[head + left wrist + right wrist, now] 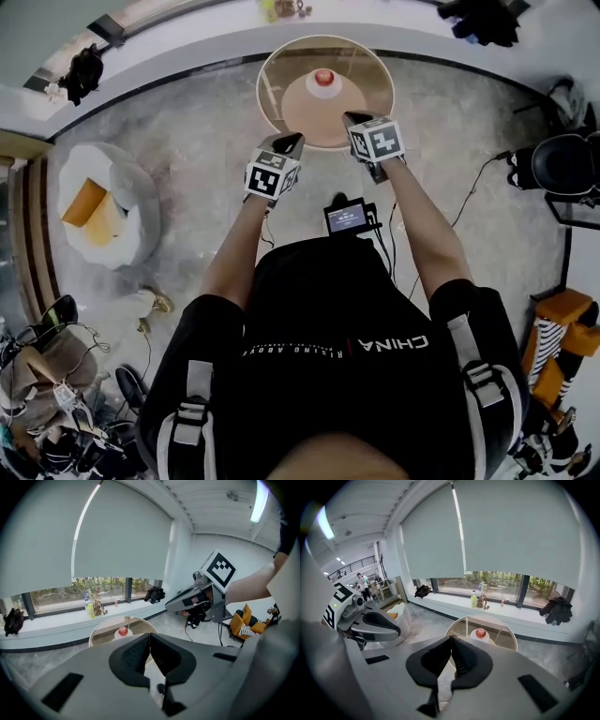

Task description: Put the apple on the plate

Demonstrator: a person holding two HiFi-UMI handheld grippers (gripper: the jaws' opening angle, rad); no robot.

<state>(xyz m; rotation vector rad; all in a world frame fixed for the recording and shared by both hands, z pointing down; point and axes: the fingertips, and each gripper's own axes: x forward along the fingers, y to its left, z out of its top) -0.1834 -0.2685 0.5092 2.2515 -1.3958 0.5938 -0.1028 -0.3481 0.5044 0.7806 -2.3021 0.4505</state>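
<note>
Head view showed your left gripper (291, 141) and right gripper (354, 119) shut and empty, well short of the apple (323, 77) on the plate (323, 93); you needed jaws parted before reaching.

Red apple (323, 77) on small white plate (324, 93), centre of round glass table (277, 84).

The grey left gripper (149, 637), jaws together on nothing, faces a round glass table (96, 632); at eleven o'clock, a red apple (123, 631) sits on a small white plate (116, 635).
</note>
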